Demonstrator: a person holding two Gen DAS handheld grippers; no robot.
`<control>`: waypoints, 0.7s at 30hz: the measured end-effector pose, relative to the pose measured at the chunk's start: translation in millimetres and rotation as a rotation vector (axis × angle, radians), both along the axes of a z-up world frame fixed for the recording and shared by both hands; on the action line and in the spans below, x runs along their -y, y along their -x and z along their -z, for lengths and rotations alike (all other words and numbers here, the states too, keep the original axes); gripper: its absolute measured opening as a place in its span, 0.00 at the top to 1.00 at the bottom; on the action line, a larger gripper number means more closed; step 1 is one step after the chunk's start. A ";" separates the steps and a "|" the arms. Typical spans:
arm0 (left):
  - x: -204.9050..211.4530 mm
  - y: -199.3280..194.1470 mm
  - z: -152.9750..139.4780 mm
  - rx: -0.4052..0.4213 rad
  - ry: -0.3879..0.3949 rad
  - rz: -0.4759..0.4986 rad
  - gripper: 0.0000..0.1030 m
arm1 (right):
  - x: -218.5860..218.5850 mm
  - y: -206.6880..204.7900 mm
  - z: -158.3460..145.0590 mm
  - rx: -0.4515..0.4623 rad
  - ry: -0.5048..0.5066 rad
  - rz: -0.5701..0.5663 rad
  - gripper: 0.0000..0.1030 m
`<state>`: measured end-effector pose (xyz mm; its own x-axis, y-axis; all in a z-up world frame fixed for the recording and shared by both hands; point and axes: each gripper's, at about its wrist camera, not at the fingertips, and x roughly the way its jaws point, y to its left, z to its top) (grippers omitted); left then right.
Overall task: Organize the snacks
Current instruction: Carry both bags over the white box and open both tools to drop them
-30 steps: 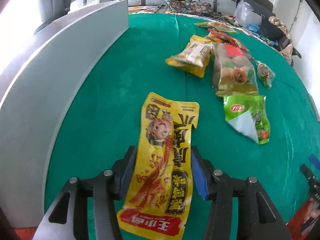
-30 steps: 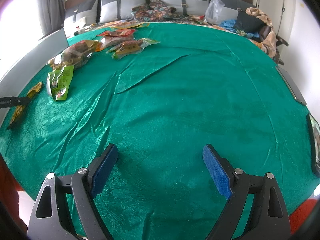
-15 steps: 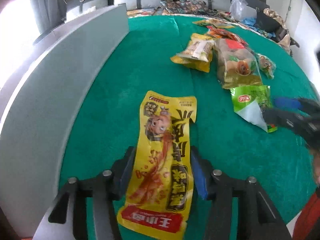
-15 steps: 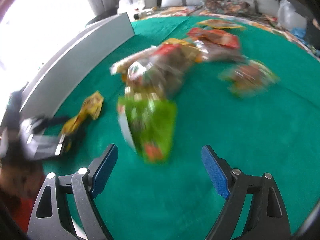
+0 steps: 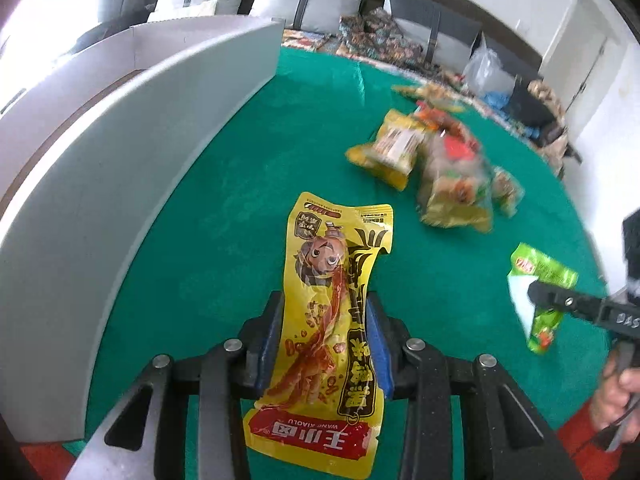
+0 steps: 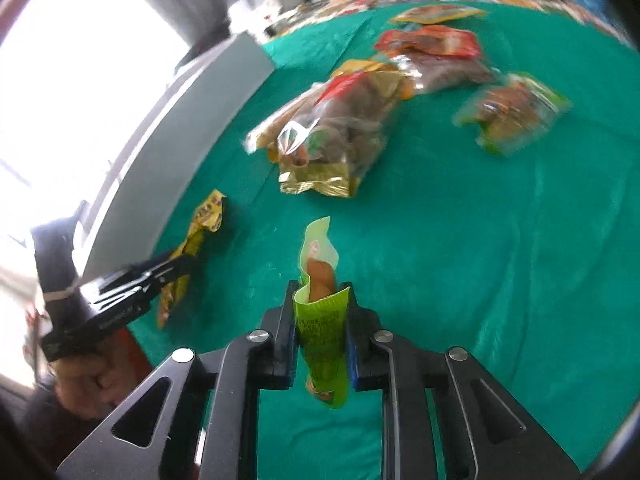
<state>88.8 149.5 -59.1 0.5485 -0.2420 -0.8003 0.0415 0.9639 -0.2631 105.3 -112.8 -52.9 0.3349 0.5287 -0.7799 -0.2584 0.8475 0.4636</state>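
Observation:
A long yellow snack packet (image 5: pixel 332 256) with a cartoon face lies lengthwise between the blue pads of my left gripper (image 5: pixel 324 300). The jaws are closing and press on its two long edges, bowing it. In the right wrist view, a small green snack packet (image 6: pixel 320 248) stands folded between the pads of my right gripper (image 6: pixel 322 290). These jaws are closing too and squeeze the packet. Each view shows the other tool: the right gripper (image 5: pixel 560 300) on the green packet (image 5: pixel 540 276), and the left gripper (image 6: pixel 188 260) on the yellow packet (image 6: pixel 208 216).
A tall grey-white box wall (image 5: pixel 140 152) runs along the left of the green tablecloth (image 5: pixel 240 200). Several other snack bags (image 6: pixel 332 136) lie in a loose pile further back. A sofa with cushions stands beyond the table. A hand (image 5: pixel 616 392) holds the right tool.
The right gripper swung left from bare cloth to the green packet and closed on it. The left jaws narrowed onto the yellow packet, and that view rose a little.

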 end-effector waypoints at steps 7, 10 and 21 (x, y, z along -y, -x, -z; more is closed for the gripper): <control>-20.6 1.9 -60.0 0.076 0.143 -0.014 0.63 | 18.2 5.9 -36.6 0.025 -0.107 0.098 0.82; -54.1 -4.2 -100.0 0.133 0.166 -0.042 0.63 | 9.1 -5.0 -62.0 0.043 -0.172 0.092 0.82; -221.4 -39.7 -123.7 0.100 -0.113 -0.339 0.61 | -188.8 -78.4 -165.7 0.156 -0.364 -0.151 0.82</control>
<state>128.4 370.9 64.6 0.6593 0.0536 -0.7500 -0.2653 0.9499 -0.1653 183.7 76.0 112.8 0.3319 0.8124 -0.4794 -0.4582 0.5831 0.6708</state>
